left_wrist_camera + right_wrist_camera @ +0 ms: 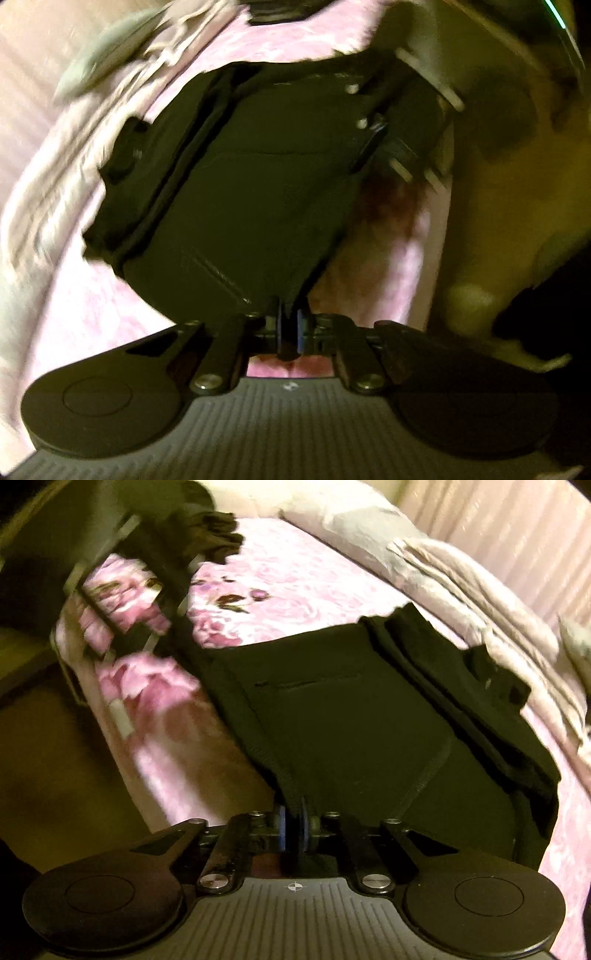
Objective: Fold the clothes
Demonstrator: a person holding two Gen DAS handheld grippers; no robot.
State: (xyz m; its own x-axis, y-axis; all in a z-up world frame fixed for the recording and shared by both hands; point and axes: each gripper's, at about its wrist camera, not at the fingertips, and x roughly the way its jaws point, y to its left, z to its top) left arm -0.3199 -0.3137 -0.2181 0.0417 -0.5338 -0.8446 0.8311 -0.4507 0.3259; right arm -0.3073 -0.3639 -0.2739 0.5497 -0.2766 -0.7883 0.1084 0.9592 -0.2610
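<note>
A black garment, like trousers with a pocket slit and a zipper, lies spread on a pink floral bedsheet; it shows in the left wrist view (240, 184) and in the right wrist view (351, 720). My left gripper (290, 325) is shut on the near edge of the garment. My right gripper (293, 829) is shut on another near edge of it. In the right wrist view the other gripper (122, 590) shows blurred at the far left, above the bed's edge. Both views are motion-blurred.
The pink floral bedsheet (295, 579) covers the bed. A pale rumpled blanket (480, 590) and a pillow (351, 520) lie along the far side. Another dark cloth (218, 535) sits at the bed's far end. The floor (44, 757) lies beside the bed.
</note>
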